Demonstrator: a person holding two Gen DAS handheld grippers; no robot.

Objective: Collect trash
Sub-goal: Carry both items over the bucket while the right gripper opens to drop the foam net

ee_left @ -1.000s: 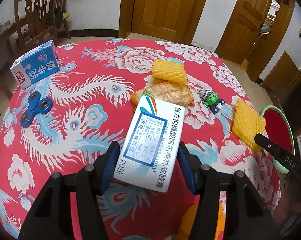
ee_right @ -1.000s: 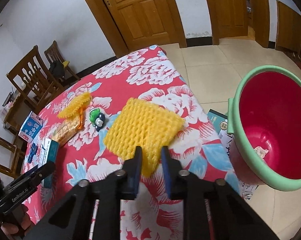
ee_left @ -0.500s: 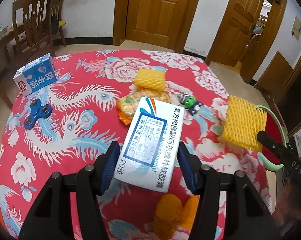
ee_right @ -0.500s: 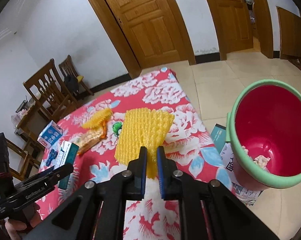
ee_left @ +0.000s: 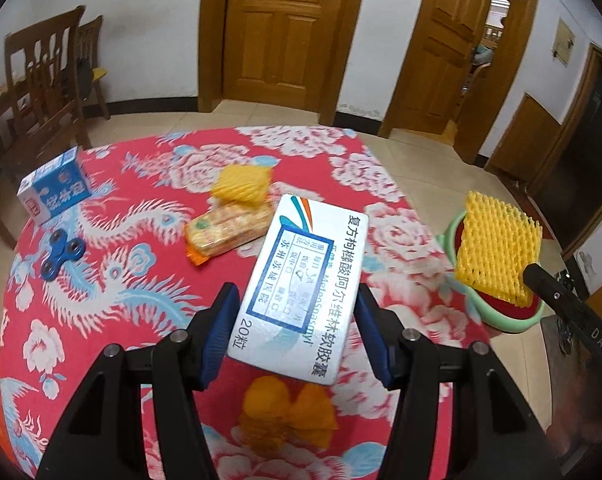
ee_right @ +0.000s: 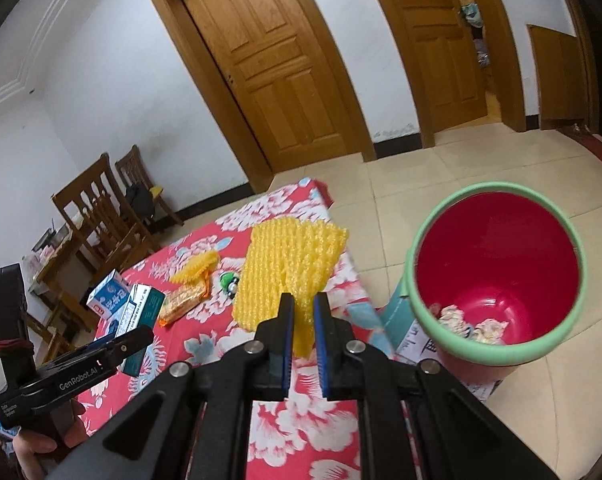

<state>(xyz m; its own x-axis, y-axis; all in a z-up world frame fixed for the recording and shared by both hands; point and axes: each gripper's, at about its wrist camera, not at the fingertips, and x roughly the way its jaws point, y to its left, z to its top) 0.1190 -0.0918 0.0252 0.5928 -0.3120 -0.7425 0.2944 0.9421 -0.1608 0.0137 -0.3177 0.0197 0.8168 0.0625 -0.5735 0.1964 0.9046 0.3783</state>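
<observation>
Foam net (ee_right: 289, 268), clamped in my right tool (ee_right: 301, 344), has lifted clear of the desk (ee_right: 229, 344); the bin (ee_right: 497, 276) now sits at three o'clock. My left tool (ee_left: 297, 332), clamped on the medicine box (ee_left: 301, 300), has risen likewise, so I judge both ready for dumping.

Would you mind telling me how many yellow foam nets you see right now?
2 sure. One net hangs from the right tongs near the bin; another net lies on the table atop the cracker pack. The orange thing at the near edge is blurred.
</observation>
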